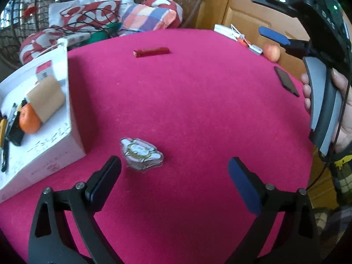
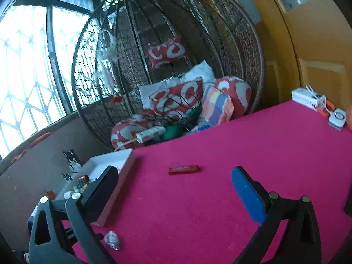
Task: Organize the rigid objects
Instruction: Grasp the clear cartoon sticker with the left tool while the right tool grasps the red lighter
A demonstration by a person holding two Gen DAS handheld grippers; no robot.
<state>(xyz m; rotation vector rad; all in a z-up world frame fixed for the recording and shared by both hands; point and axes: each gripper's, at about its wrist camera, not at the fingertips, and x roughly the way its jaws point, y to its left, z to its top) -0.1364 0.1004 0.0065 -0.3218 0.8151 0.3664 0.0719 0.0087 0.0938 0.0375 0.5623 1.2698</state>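
Both of our grippers were wide open and held nothing. The left gripper (image 1: 173, 176) hovered low over the pink tablecloth (image 1: 198, 110). Its black finger sat on the left and its blue-padded finger on the right.

A small flat cartoon charm (image 1: 142, 154) lay on the cloth just ahead of the left finger, a bit inside the gap but touched by neither finger. It looked slightly blurred.

The white box (image 1: 55, 149) stood on the cloth to the left of the charm, near it but not touching. Inside we saw an orange (image 1: 29, 121), a tan pouch (image 1: 46, 98) leaning against the orange, and some dark items at the far left edge we could not identify.

A red stick (image 1: 151, 51) lay flat further up the cloth, well apart from the charm and the box. A dark flat rectangle (image 1: 286, 81) lay near the right edge of the cloth. An apple (image 1: 272, 52) sat beyond it by the far corner.

The right gripper (image 2: 173, 184) was raised above the cloth and tilted toward the far side. In the right wrist view the stick (image 2: 184, 169) lay between its fingers but further off, with no contact. A hand (image 1: 338, 114) gripped the right gripper's grey handle.

A wicker hanging chair (image 2: 242, 55) with red and white cushions (image 2: 176, 96) stood behind the table.
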